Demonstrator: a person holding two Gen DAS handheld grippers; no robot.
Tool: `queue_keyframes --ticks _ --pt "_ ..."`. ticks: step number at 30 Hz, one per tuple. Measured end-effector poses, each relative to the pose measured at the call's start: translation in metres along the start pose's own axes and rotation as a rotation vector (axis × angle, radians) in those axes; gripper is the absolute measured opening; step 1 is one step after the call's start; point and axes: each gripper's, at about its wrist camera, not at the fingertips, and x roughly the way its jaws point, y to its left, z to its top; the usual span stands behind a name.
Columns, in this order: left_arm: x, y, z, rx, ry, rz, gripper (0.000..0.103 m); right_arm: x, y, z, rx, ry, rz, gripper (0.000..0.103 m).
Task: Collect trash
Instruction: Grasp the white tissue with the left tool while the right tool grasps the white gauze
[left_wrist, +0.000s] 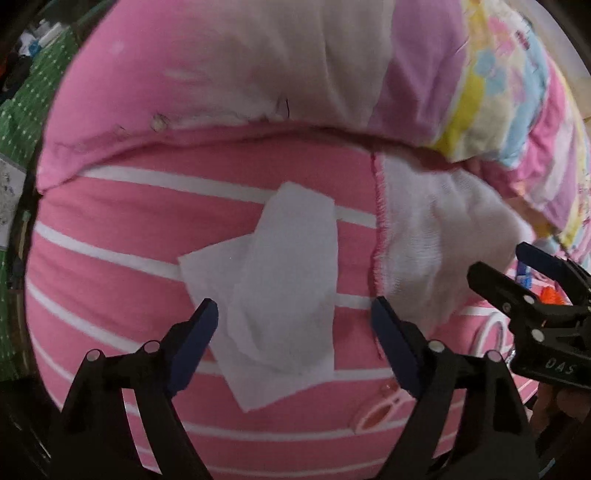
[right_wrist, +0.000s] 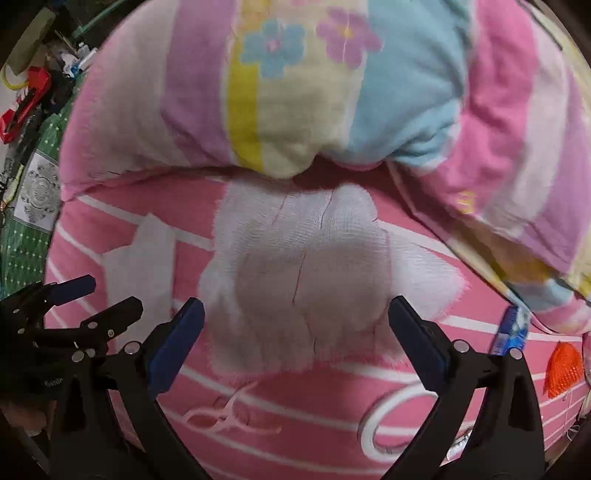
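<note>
1. Two big soft things fill most of what I can see: a pink blanket with white stripes spread out flat, and a pastel striped pillow with flower prints lying along its far edge.
2. Next biggest is a white gauzy cloth rumpled on the blanket, just below the pillow. Looks like fabric, not trash, but can't say for sure.
3. Then the tissue, a crumpled white sheet lying flat on the pink stripes, just left of that cloth.
4. Left gripper hangs right over the tissue with its blue-padded jaws spread wide, one on each side of the paper, nothing pinched.
5. Right gripper is just beside the left one, also gaping wide, its jaws straddling the near end of the white cloth, holding nothing.
6. Small stuff off at the right edge of the blanket: a blue wrapper and an orange bit, near each other but not touching.
</note>
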Motion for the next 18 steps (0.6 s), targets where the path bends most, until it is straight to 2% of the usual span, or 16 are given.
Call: queue_keyframes --ticks 3,7,10,12,13,15,16,17,18 --pt "0.023 0.007 -0.001 -0.041 0.050 0.001 0.079 0.018 0.001 -0.002 -0.007 0.015 -0.017 0.098" --pt "0.034 0.008 -0.002 -0.044 0.054 0.018 0.079 0.042 0.000 -0.009 -0.013 0.069 -0.034 0.097" --pt "0.037 0.002 -0.003 -0.008 0.064 0.054 0.078 0.053 -0.006 -0.013 0.005 0.086 -0.017 0.087" --pt "0.035 0.003 -0.003 -0.019 0.062 0.083 0.065 0.054 -0.006 -0.014 -0.006 0.077 -0.015 0.083" --pt "0.033 0.005 -0.004 -0.033 0.059 0.095 0.062 0.054 -0.004 -0.016 -0.019 0.070 -0.015 0.080" --pt "0.030 0.007 -0.006 -0.040 0.051 0.118 0.049 0.052 0.000 -0.018 -0.034 0.056 -0.012 0.065" --pt "0.028 0.012 -0.007 -0.033 0.048 0.125 0.046 0.051 0.002 -0.019 -0.034 0.049 -0.006 0.060" --pt "0.027 0.012 -0.007 -0.026 0.047 0.128 0.036 0.049 0.003 -0.020 -0.034 0.045 0.002 0.046" --pt "0.026 0.011 -0.008 -0.014 0.051 0.128 0.021 0.048 0.006 -0.022 -0.034 0.041 0.007 0.038"
